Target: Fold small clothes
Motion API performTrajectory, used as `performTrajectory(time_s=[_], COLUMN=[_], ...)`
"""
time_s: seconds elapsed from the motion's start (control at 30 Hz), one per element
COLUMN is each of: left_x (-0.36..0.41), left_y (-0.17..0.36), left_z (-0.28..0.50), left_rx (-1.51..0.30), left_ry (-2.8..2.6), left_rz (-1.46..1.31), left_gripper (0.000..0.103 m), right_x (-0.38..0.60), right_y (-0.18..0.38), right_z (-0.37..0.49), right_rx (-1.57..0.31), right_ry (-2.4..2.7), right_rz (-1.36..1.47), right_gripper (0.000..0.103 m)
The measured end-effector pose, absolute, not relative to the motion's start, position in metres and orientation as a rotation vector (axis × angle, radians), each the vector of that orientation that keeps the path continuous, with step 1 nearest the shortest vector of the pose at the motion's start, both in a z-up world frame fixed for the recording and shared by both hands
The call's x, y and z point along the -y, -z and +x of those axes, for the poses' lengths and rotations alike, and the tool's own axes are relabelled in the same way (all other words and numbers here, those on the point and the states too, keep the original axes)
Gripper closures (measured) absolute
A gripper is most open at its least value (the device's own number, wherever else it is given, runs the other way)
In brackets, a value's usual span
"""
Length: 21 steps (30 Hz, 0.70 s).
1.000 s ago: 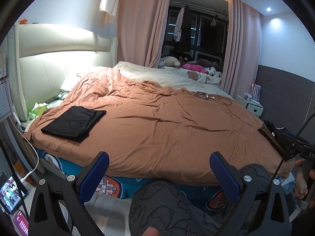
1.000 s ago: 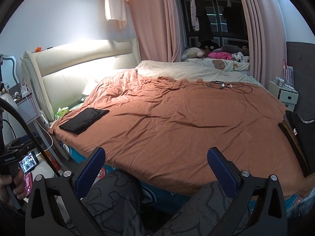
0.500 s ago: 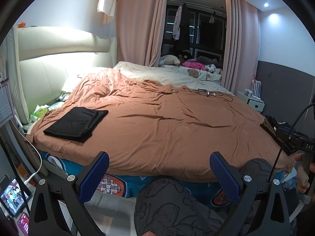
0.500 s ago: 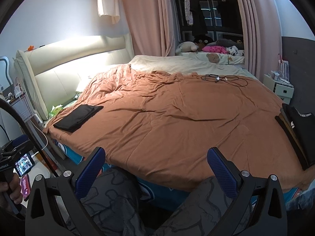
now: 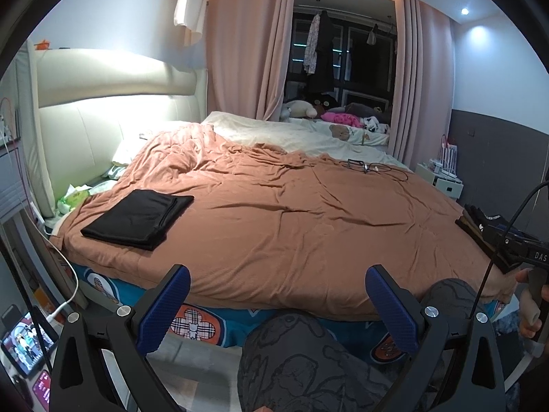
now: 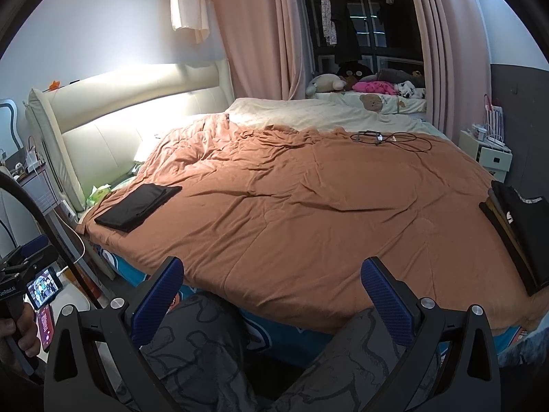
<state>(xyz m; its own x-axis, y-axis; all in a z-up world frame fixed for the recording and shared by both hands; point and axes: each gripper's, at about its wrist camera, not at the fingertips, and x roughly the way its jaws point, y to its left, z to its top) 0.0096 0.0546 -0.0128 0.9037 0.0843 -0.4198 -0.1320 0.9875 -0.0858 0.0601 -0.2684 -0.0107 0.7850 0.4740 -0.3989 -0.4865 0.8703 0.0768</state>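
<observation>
Bedroom, big bed [image 5: 308, 226] w/ a rumpled orange-brown duvet filling both views. Folded black garment [image 5: 137, 219] lies flat at the bed's left edge, near the headboard [image 5: 103, 130]. Stack of dark clothes [image 6: 518, 233] sits on the right edge. Left hand-held gripper [image 5: 278, 304] spread wide, nothing in it, held off the bed over the knees; right hand-held gripper [image 6: 272, 297] likewise spread & empty. Cables [image 6: 391, 139] lie far across the duvet.
</observation>
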Motion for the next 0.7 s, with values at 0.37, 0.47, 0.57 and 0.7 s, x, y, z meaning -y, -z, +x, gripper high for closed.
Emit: performTrajectory(time_s=[0.37,0.47,0.57,0.7], left_x=[-0.0544,-0.0548,-0.0544,-0.0527], left_y=[0.0126,0.0126,0.0123,0.0091], left_z=[0.0094,0.0092,0.009,0.0074], left_rx=[-0.427,-0.425,-0.424,-0.419], left_ry=[-0.114,-0.111,-0.108,-0.107], left_rz=[-0.115,-0.116,-0.113,-0.104], left_gripper=[0.0,0.001,0.001,0.001], right_x=[0.2708,0.2712,0.2721,0.2748], right_y=[0.0085,0.0091,0.0105,0.012], right_z=[0.0589,0.0585,0.0586,0.0623], right_rx=[-0.424,-0.426,-0.429,-0.438], right_ry=[-0.515,-0.512,-0.508,-0.497], right_rz=[-0.025,-0.021,-0.017,-0.008], right_gripper=[0.0,0.0,0.0,0.0])
